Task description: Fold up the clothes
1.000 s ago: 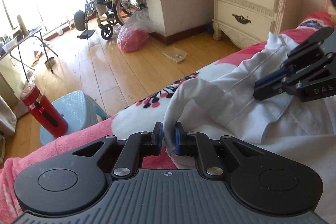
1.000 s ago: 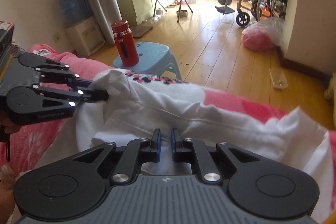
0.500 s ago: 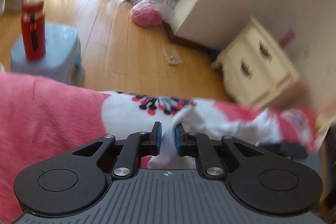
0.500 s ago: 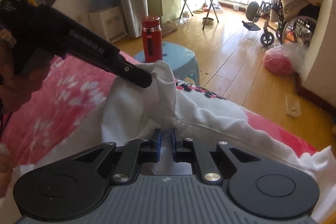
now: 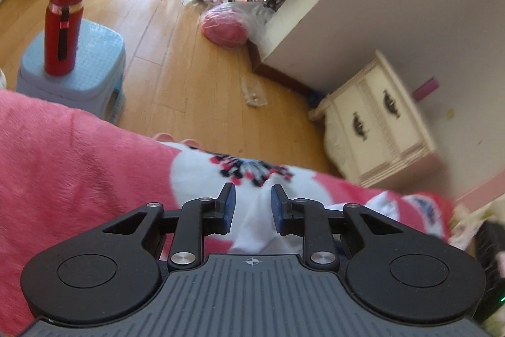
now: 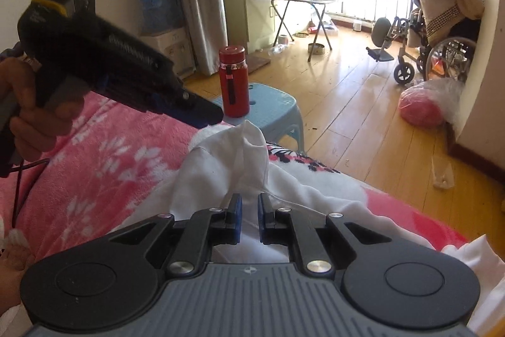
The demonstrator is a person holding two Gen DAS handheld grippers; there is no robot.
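Since a second ago our left gripper (image 5: pixel 251 206) has just been opening, released above the white garment (image 5: pixel 255 229) on the pink blanket (image 5: pixel 79 160), right view, our right gripper (image 6: pixel 249 218) clenched on the garment, left gripper apart from its raised peak.

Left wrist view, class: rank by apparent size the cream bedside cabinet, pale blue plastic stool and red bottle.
1. Cream bedside cabinet
2. Pale blue plastic stool
3. Red bottle
Distances differ, so this reflects appearance only.
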